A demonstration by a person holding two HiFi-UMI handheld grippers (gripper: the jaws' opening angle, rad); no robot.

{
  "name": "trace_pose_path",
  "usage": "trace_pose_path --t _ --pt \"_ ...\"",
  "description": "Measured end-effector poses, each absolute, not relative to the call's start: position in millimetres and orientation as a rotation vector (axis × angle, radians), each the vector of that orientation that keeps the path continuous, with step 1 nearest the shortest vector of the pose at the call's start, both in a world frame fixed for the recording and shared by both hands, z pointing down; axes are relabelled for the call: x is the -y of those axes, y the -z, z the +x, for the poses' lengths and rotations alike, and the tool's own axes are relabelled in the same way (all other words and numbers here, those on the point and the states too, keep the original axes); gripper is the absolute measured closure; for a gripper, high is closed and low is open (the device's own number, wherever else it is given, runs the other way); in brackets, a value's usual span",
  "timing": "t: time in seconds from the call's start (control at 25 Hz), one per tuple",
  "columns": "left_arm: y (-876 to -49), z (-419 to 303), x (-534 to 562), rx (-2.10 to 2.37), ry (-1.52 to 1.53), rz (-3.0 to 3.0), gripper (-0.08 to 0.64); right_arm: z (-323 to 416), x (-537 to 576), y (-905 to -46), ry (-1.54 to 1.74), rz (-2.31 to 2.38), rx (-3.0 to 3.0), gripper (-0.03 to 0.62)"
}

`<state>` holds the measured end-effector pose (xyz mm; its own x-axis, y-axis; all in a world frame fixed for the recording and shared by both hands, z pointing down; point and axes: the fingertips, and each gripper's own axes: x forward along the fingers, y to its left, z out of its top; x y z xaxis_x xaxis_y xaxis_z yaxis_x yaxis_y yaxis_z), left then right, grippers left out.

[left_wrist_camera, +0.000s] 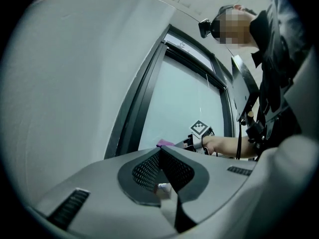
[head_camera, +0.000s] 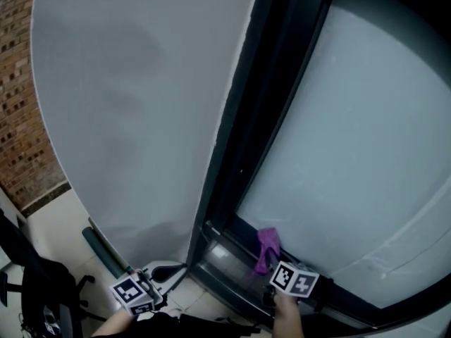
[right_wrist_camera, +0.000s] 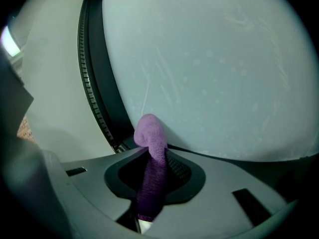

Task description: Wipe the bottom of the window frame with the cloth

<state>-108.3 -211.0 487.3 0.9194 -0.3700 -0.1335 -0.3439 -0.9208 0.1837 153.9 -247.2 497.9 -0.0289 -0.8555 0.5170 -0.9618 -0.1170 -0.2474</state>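
Observation:
A purple cloth (head_camera: 267, 248) sticks out of my right gripper (head_camera: 278, 270), which is shut on it low against the dark window frame (head_camera: 232, 259) at the bottom of the frosted pane. In the right gripper view the cloth (right_wrist_camera: 152, 158) runs up between the jaws, and its bunched end reaches the pane just above the bottom rail (right_wrist_camera: 234, 159). My left gripper (head_camera: 144, 287) hangs lower left, near the wall, with its jaws shut and nothing between them. From the left gripper view the right gripper (left_wrist_camera: 199, 136) and the cloth (left_wrist_camera: 164, 144) show ahead.
A white wall panel (head_camera: 134, 104) stands left of the window frame's upright (head_camera: 239, 118). A brick wall (head_camera: 21, 118) is at far left. A dark green pole (head_camera: 106, 253) and a black chair (head_camera: 39, 287) are on the floor at lower left.

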Motion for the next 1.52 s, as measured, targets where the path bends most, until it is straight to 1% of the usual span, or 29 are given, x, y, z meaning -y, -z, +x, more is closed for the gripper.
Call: trace_pose_path --t 0.72,1.32,1.52 --pt "-488.1 -52.2 194.2 0.234 0.182 2.950 0.565 206.0 175.3 -501.9 -0.878 2.348 1.765 0.508" --pt "-487.1 -24.2 187.8 0.057 0.190 2.965 0.565 230.9 138.7 -507.8 -0.883 2.542 1.602 0.508" --pt "-486.5 -24.9 187.2 0.041 0.176 2.963 0.565 234.9 133.5 -508.6 -0.869 2.620 1.565 0.508"
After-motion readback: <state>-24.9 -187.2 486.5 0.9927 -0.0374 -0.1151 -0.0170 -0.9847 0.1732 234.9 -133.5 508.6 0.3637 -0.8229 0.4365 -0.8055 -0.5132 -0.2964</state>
